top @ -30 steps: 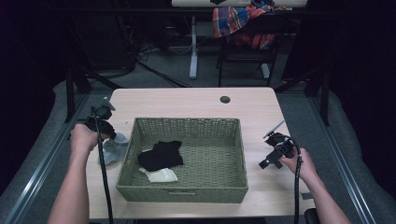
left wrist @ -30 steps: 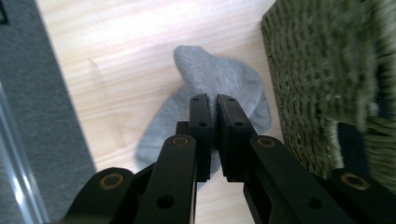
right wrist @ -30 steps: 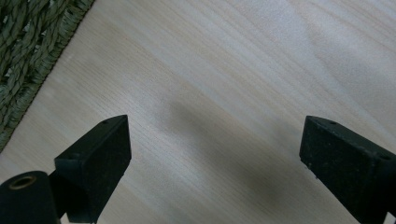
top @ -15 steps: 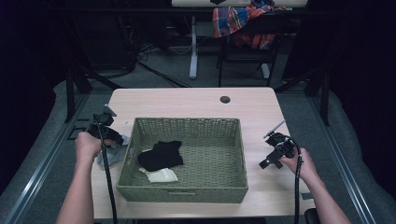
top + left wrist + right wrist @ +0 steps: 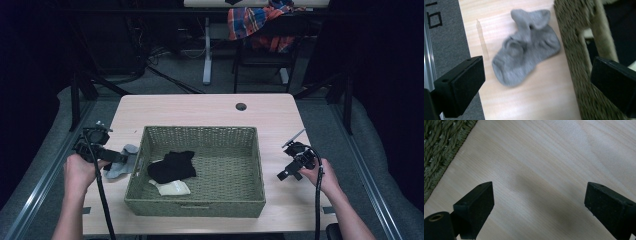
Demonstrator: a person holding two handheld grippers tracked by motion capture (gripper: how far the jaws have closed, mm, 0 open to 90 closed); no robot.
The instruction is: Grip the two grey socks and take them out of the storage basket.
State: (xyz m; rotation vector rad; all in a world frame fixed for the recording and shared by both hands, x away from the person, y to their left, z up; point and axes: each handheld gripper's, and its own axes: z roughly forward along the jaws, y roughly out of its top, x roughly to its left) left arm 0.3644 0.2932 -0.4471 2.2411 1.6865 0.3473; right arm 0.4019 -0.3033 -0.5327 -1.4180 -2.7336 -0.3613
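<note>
Low over the table, left gripper (image 5: 536, 82) fingers have just been opening above the grey sock (image 5: 526, 52); right gripper (image 5: 539, 202) released.

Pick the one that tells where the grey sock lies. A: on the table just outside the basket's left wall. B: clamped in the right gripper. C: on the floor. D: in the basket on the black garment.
A: the grey sock lies flat on the table, beside the basket wall.

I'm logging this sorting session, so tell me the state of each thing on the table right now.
grey sock: crumpled on table beside basket, released
left hand-held gripper: open, jaws just opened
right hand-held gripper: open, empty
basket: upright, holding two socks
black sock: bunched in basket
white sock: partly under black sock
</note>
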